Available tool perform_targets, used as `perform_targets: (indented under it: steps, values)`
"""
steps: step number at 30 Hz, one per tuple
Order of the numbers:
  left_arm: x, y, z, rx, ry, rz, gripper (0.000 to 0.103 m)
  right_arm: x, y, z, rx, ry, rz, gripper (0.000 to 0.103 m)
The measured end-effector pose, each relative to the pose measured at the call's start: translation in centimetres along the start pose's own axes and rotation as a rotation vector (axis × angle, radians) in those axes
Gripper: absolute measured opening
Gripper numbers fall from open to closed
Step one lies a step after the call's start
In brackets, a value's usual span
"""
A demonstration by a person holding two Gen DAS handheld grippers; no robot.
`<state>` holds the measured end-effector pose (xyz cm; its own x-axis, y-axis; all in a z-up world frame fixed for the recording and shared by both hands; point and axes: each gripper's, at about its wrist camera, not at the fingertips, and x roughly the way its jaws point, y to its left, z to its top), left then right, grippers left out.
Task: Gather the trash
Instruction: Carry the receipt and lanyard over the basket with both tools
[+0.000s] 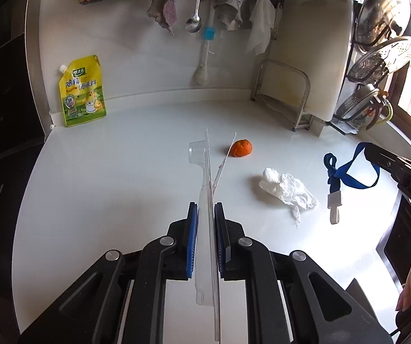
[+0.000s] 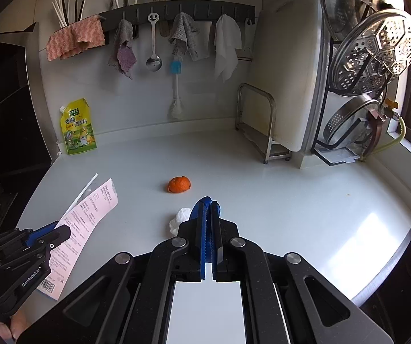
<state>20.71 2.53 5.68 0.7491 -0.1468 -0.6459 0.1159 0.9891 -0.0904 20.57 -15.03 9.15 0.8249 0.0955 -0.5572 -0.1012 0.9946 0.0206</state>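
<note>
Packaging of clear moulded plastic with a pink printed card backing [image 1: 206, 200] sits pinched in my left hand-held gripper [image 1: 206, 209], above the white table [image 1: 119, 177]. My right hand-held gripper [image 2: 208, 205] is pressed together on a blue lanyard strap [image 2: 202, 203]. Orange mandarin peel [image 1: 242, 147] and crumpled white tissue [image 1: 287, 192] lie on the table, near each other.

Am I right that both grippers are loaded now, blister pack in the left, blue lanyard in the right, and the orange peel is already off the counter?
Not the peel. The orange peel still lies on the counter, as the right wrist view shows. The left gripper holds the blister pack; the right gripper holds the blue lanyard.
</note>
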Motion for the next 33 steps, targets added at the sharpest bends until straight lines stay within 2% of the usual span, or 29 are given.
perform_targets:
  steps: [8,18,24,33]
  values:
    - [-3.2,-0.5,-2.7,0.004,-0.003,-0.011,0.013,-5.3,1.7,-3.4,0.011,-0.012,0.032,0.003]
    - [-7.4,-0.6,-8.2,0.028,0.018,-0.028,0.013,-10.8,5.6,-9.3,-0.007,0.003,0.072,0.003]
    - [-10.1,-1.0,-11.8,0.049,0.032,-0.053,0.013,-13.7,6.1,-14.1,0.007,0.019,0.044,0.003]
    - [-12.4,-4.2,-16.7,0.129,0.068,-0.105,0.013,-17.1,3.7,-20.2,0.071,0.047,-0.031,0.003]
